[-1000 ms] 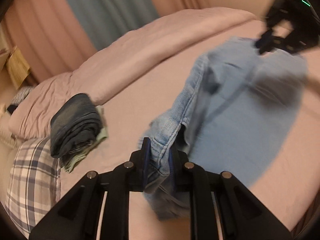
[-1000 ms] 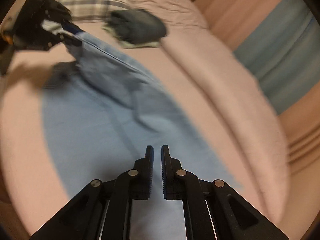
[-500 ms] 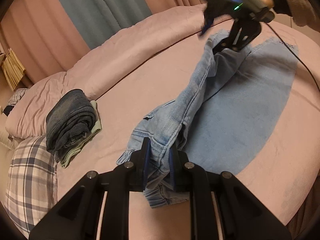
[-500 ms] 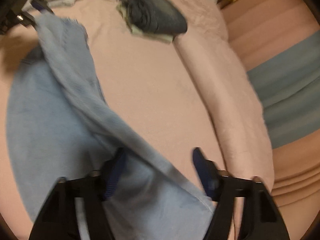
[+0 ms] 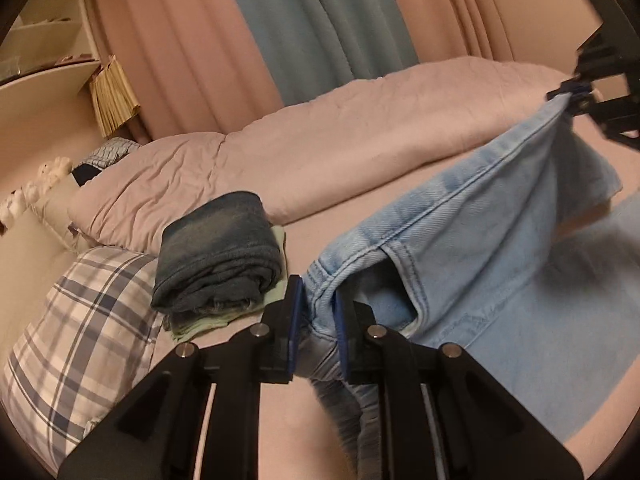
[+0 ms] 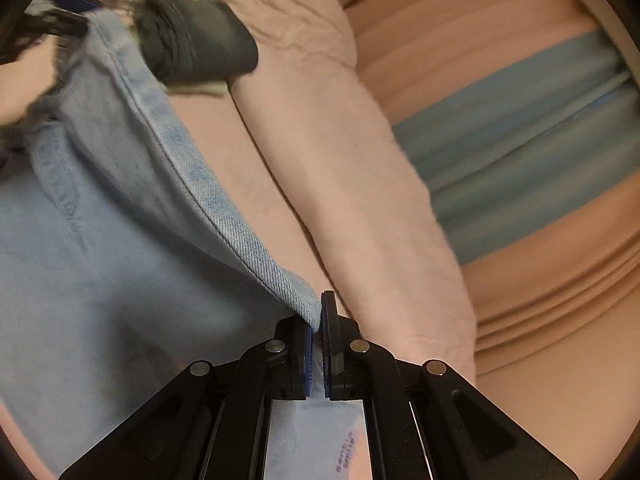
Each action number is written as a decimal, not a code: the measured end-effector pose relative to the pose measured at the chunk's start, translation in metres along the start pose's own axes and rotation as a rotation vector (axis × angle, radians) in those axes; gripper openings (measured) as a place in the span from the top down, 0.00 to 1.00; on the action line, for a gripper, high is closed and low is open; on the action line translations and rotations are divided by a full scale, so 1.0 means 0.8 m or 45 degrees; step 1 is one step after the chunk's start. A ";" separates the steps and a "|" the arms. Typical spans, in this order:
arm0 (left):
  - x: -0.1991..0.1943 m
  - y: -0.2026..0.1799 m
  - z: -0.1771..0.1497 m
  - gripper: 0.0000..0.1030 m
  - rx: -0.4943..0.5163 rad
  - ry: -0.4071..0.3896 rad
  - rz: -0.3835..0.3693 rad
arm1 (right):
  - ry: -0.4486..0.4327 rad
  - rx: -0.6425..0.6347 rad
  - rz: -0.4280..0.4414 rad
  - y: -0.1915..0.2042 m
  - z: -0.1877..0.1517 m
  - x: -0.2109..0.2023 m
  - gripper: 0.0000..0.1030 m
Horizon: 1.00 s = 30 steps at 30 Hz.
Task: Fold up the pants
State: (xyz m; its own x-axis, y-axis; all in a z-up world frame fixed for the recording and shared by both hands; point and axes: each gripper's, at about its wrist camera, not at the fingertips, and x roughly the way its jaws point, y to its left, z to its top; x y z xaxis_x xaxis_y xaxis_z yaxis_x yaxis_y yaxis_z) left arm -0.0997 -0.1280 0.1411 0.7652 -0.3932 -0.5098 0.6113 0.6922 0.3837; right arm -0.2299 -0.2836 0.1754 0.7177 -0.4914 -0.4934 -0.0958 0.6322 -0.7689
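- Your left gripper (image 5: 316,304) is clamped tight on the waistband end of the light-blue jeans (image 5: 472,264); denim bunches between the pads and hangs below them.
- Your right gripper (image 6: 317,330) has its jaws closing to a pinch on the other end of the jeans, at the hem corner; fabric sits right between the blue pads.
- In the left wrist view that same right gripper (image 5: 576,92) shows at the far upper right w/ the denim edge running up to it.
- Jeans are stretched between both grippers, lifted along the seam edge, the rest draping down onto the pink bed sheet (image 5: 360,208). A pocket opening shows near the left gripper.
- Right wrist view: seam edge runs from the pads diagonally up-left toward your left gripper (image 6: 60,20), which is blurred at the top-left corner.
- Folded dark jeans (image 5: 216,256) sit on a pale green folded item (image 5: 200,326), just left of the left gripper, beside the plaid pillow (image 5: 80,340).
- Rolled pink duvet (image 5: 320,152) lies along the far side of the bed; pink & blue curtains (image 5: 312,24) behind it.
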 end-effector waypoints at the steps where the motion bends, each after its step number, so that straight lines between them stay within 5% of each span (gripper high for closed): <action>1: -0.007 -0.006 -0.018 0.85 0.056 0.010 -0.008 | -0.017 -0.017 0.006 0.011 -0.006 -0.012 0.98; 7: -0.044 -0.048 -0.114 0.85 0.330 0.064 -0.088 | -0.064 -0.195 0.133 0.128 -0.063 -0.068 0.98; 12: -0.041 -0.057 -0.161 0.87 0.381 0.174 -0.139 | -0.009 -0.313 0.268 0.212 -0.105 -0.073 0.98; 21: -0.042 -0.052 -0.168 0.88 0.196 0.189 -0.217 | 0.026 -0.273 0.312 0.225 -0.115 -0.081 0.98; 30: -0.071 -0.031 -0.151 0.85 -0.162 0.160 -0.341 | 0.018 -0.153 0.415 0.225 -0.123 -0.100 0.98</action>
State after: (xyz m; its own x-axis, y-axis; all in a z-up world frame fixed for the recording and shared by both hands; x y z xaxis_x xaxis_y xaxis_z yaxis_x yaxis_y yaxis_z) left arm -0.1830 -0.0499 0.0675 0.5445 -0.4995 -0.6738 0.7517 0.6471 0.1277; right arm -0.3720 -0.1894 0.0364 0.6266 -0.2841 -0.7257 -0.3996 0.6824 -0.6121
